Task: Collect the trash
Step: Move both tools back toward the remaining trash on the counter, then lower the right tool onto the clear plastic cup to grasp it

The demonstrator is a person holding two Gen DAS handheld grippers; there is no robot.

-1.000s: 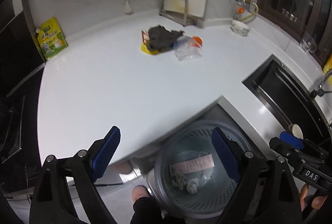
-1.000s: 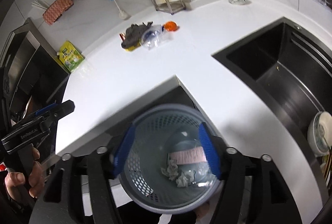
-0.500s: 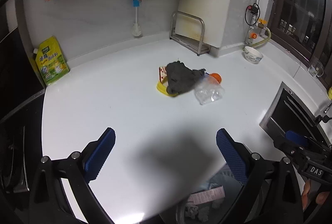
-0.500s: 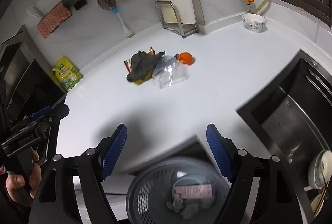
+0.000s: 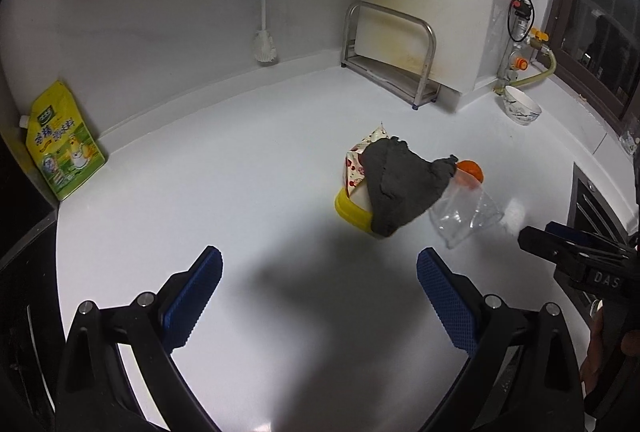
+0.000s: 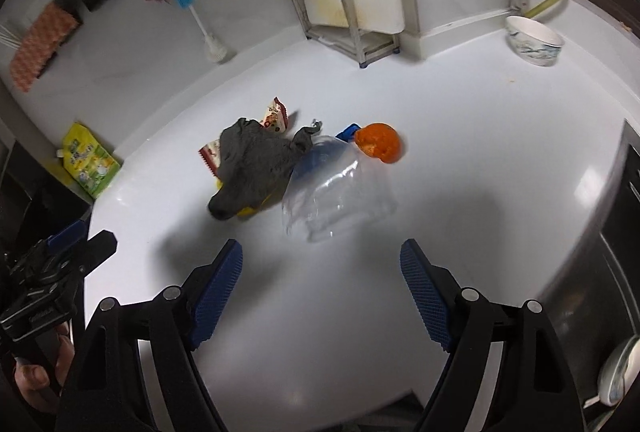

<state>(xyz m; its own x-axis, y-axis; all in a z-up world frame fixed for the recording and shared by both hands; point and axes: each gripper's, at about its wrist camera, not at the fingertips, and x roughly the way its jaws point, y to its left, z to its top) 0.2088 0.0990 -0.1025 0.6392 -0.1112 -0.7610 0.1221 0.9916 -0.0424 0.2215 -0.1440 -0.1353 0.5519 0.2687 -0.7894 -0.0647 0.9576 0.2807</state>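
Both tools hang above the white counter, pitched forward and down toward a small heap of trash near its middle. The left gripper has its jaws spread wide with nothing between the blue pads, and the heap lies ahead of it and a little to its right. The right gripper is likewise spread and empty, with the heap just ahead of its tips.

In the heap, a dark grey rag is draped over a yellow container and a red-and-white snack wrapper. A crumpled clear plastic bottle lies against the rag's right side, and an orange piece of peel sits just beyond the bottle, touching or nearly touching it.

In the right wrist view, the left hand shows at the lower left edge, fingers wrapped round the tool's handle.

A patterned bowl stands near the back corner, a metal rack against the wall, and a yellow-green pouch leans at the counter's far left.
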